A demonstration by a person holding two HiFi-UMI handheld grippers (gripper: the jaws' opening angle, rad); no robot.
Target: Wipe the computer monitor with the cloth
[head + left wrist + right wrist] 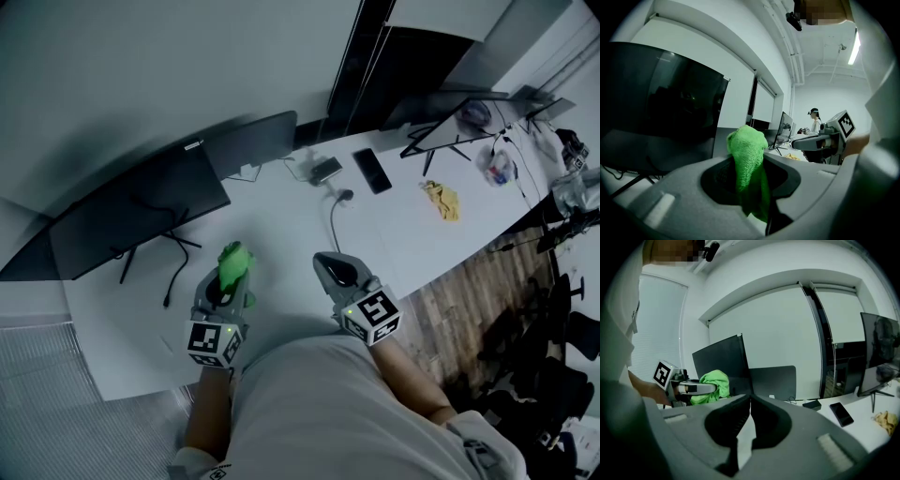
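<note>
A: Which step are we at?

B: The carry, I'd say. The left gripper has its jaws clamped on a bright green terry cloth. In the left gripper view the cloth stands up between them in a bunch, and its tail hangs down behind.

A: And the screen?

B: The wide black flat-panel computer monitor is at about 10 o'clock from that gripper in the head view. It stands on the white tabletop, close by but apart from the cloth. No wiping has begun, as far as I can judge.

A: What about the other hand?

B: The right gripper hovers at 3 o'clock of the left one. In the right gripper view its jaws are pressed together with nothing between them.

A: So what does the next move call for?

B: Probably lifting the cloth toward 10 o'clock until the bunched end meets the dark panel, then sweeping across it. Pressure should be light, since the monitor rests on thin black stand legs and could rock backwards. The free gripper might steady an edge of the monitor.
</note>
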